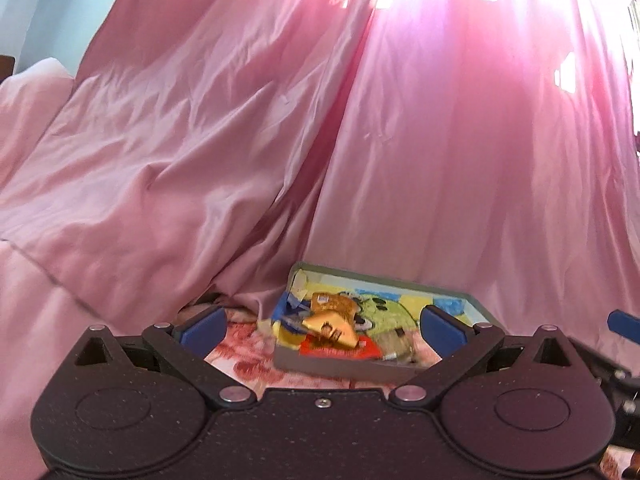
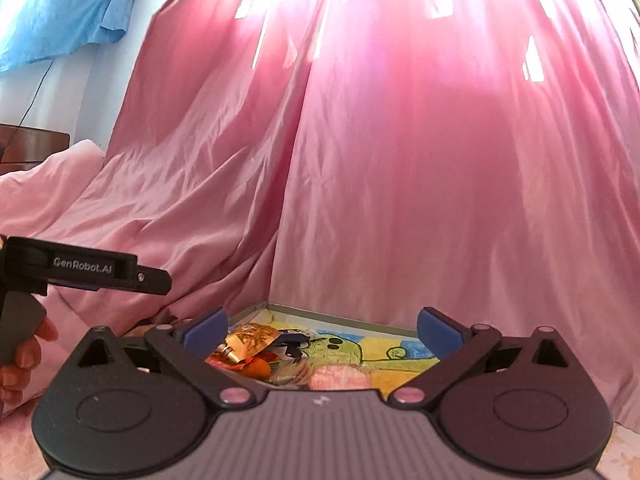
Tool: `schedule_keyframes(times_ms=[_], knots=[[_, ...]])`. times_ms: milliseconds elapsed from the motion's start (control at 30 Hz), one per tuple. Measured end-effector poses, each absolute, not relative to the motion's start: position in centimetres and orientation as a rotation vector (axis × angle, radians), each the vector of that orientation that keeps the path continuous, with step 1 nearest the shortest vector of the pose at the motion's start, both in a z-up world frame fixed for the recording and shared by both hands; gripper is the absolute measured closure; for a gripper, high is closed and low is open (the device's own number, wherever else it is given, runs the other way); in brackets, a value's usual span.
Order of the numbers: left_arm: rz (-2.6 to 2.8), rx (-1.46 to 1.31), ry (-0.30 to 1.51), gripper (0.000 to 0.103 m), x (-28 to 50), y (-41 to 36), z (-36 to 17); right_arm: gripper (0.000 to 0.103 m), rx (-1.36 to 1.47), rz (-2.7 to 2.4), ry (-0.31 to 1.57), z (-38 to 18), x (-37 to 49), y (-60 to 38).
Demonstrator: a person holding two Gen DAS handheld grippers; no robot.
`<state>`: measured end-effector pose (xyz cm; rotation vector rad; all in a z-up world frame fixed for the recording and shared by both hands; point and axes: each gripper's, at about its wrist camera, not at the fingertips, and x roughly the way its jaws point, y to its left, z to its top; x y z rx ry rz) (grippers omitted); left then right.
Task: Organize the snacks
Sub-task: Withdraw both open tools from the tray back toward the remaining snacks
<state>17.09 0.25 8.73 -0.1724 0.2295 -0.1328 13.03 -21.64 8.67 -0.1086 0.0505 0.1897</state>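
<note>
A shallow grey box [image 1: 384, 278] with a bright yellow, green and blue picture inside lies on a floral cloth. Snack packets fill its left part: a gold wrapper [image 1: 332, 322] on a red one [image 1: 340, 348]. My left gripper [image 1: 324, 326] stands open, nothing between its blue pads [image 1: 204, 330], short of the box. From the right wrist view the same box [image 2: 340, 316] holds a gold packet [image 2: 250, 340], an orange sweet [image 2: 258, 368] and a pink packet [image 2: 340, 378]. My right gripper [image 2: 320, 330] is open and empty, just before the box.
Pink sheets [image 1: 360, 140] hang as a wall right behind the box and slope down on the left. The left gripper's body [image 2: 92, 268] and the hand [image 2: 24, 356] holding it show at the right view's left edge. A blue cloth [image 2: 60, 8] hangs at top left.
</note>
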Motion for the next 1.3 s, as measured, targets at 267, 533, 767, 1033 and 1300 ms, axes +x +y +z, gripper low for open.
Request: schedule_keyframes(times_ms=[267, 533, 767, 1033, 1300], knots=[[-0.132, -0.146, 0.247, 0.001, 12.1, 0.9, 5.9, 0.000, -0.085, 0.182, 0.081, 6.8, 8.8, -21.9], [-0.132, -0.127, 0.360, 0.001, 9.0, 1.1, 1.4, 0.000, -0.141, 0.180, 0.176, 3.2, 5.4, -21.4], [-0.125, -0.115, 0.459, 0.001, 7.7, 1.6, -2.3, 0.000, -0.185, 0.157, 0.303, -0.7, 3.6, -21.0], [-0.132, -0.107, 0.515, 0.001, 7.8, 1.5, -4.3, 0.000, -0.166, 0.134, 0.394, -2.6, 3.3, -21.0], [-0.127, -0.107, 0.528, 0.001, 8.4, 1.6, -4.9, 0.000, -0.152, 0.124, 0.450, -3.8, 3.7, -21.2]])
